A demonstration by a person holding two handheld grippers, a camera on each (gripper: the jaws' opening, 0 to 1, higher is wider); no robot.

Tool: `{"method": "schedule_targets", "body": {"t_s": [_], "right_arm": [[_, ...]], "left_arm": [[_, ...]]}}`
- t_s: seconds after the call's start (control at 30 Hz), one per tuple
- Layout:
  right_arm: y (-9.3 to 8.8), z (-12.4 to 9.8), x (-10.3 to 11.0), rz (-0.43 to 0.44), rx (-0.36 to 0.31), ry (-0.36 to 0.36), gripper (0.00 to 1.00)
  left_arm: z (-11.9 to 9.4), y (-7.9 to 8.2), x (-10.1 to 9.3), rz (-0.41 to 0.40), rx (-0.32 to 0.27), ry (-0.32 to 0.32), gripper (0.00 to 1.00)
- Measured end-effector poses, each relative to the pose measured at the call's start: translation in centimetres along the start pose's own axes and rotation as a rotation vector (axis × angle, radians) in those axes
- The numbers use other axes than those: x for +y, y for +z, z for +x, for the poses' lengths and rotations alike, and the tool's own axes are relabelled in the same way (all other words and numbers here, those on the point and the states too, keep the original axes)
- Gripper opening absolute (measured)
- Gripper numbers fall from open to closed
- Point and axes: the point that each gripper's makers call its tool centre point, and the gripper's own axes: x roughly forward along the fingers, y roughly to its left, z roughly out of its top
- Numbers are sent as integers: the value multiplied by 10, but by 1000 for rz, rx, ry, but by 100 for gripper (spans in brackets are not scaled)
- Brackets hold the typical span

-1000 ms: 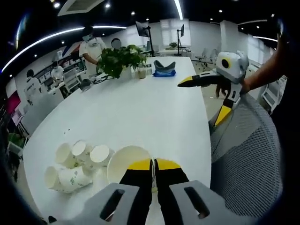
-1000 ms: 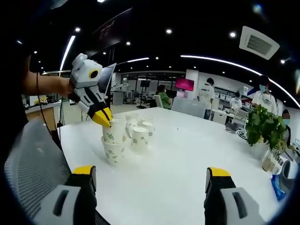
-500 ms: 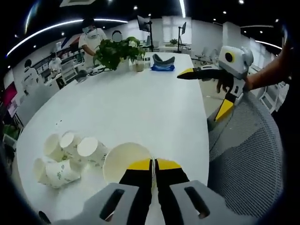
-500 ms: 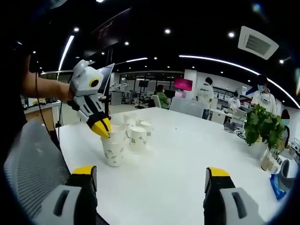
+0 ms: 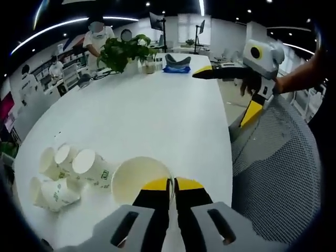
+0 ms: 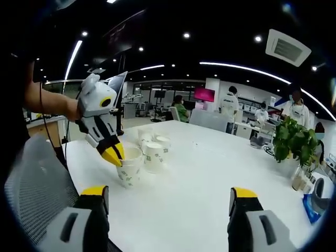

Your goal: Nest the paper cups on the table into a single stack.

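The left gripper (image 5: 171, 185) has its fingers pinched on the rim of a paper cup (image 5: 137, 178) on the white worktop (image 5: 157, 115). Just beside that cup lie the loose cups (image 5: 63, 170). The right gripper (image 6: 167, 197) hangs with fingers spread wide, holding nothing, well apart from the cups.

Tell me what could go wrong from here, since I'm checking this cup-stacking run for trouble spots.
The left gripper pinches only the rim of one paper cup, so thin paper could crumple or slip as it travels. Other cups lie loosely clustered beside it, some tipped over; a nudge could roll them. The held cup also sits close to the table edge by the mesh chair, so a drop may land off the table. The right gripper is open, idle.
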Motion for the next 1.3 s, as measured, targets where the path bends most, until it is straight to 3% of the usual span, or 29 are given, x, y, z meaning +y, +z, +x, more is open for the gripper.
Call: {"method": "schedule_targets", "body": {"t_s": [0.4,0.77,0.97,1.07,1.3], "right_arm": [[-2,1,3,-5,9,18,97],[-2,2,6,-5,10,31,97],[-1,1,5,-4,6,24,97],[-1,1,4,-1,4,20,97],[0,0,3,1,-1,15,97]], "left_arm": [[0,3,0,-4,-4,14,5],[-23,22,18,-74,-131,76,25],[-42,30,42,-124,-214,136,31],[-55,35,61,-186,-260,187,36],[-76,15,110,-233,-274,293,43]]}}
